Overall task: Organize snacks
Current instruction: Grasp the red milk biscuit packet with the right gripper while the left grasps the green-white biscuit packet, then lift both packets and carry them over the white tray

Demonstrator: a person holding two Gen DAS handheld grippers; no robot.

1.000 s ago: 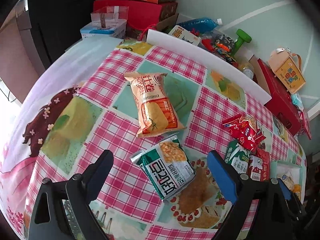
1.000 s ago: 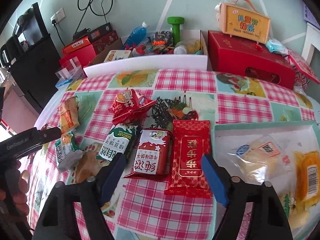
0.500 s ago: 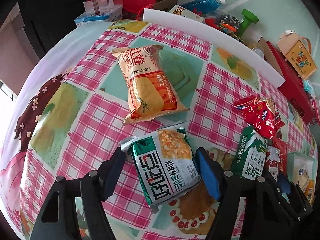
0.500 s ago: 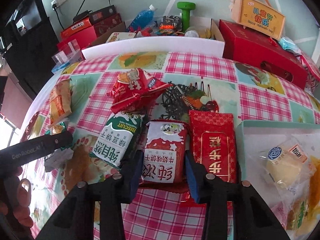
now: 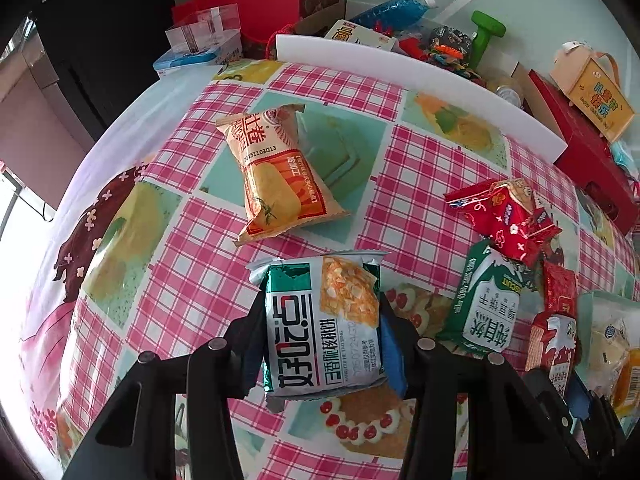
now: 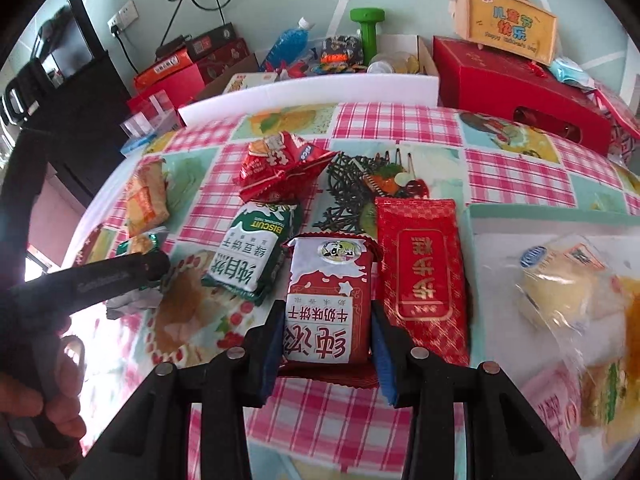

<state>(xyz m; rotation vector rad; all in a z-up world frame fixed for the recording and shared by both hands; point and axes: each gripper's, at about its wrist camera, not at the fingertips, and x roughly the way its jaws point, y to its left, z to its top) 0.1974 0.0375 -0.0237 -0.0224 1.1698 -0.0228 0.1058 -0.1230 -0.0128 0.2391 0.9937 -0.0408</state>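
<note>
My left gripper (image 5: 322, 332) is shut on a green and white walnut cookie packet (image 5: 322, 320), pinched at both sides on the checked tablecloth. My right gripper (image 6: 326, 320) is shut on a red and white milk biscuit packet (image 6: 326, 300). A green biscuit packet (image 6: 252, 252) lies just left of it, and a flat red packet (image 6: 420, 260) lies just right. An orange egg-roll packet (image 5: 276, 176) lies beyond the left gripper. A crumpled red packet (image 5: 504, 216) lies to the right.
A pale green tray (image 6: 540, 220) at the right holds several wrapped cakes (image 6: 560, 276). A white foam board (image 6: 308, 96) lines the table's far edge, with red boxes (image 6: 516, 88), a blue bottle (image 6: 290, 44) and a green dumbbell (image 6: 368, 28) behind it. The left gripper shows at the left of the right wrist view (image 6: 104, 280).
Both grippers moved forward and closed: the left onto the green and white walnut cookie packet, the right onto the red and white milk biscuit packet.
</note>
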